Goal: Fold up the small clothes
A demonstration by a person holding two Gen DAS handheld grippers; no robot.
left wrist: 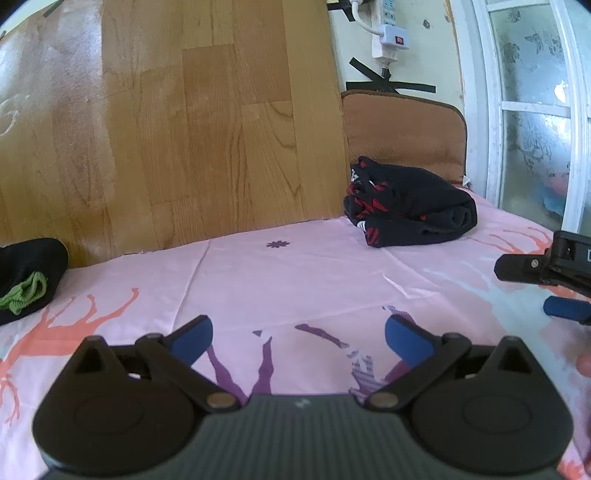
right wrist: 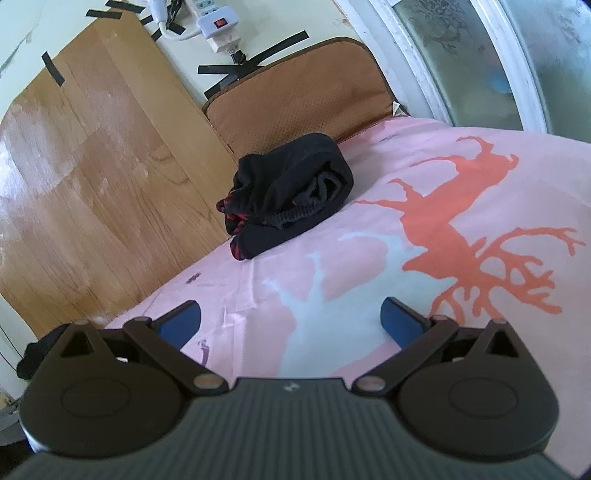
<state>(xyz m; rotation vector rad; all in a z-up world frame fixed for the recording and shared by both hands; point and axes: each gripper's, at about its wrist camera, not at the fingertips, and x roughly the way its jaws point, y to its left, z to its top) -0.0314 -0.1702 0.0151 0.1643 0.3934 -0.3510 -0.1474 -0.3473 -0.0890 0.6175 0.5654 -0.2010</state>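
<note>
Grippers both hover spread wide over the pink deer-print sheet [left wrist: 295, 266], nothing between the pads: left gripper [left wrist: 298, 339], right gripper [right wrist: 291, 321]. Far back, a folded black-and-red garment [right wrist: 291, 192] lies beside the brown cushion [right wrist: 295, 96].

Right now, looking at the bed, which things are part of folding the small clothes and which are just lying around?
Part of the job:
- black and red garment, bundled on the pink sheet
- black garment with green trim, at the left edge
- left claw, open and empty
- right claw, open and empty

Just lying about:
- brown cushion
- wooden board
- power strip
</note>
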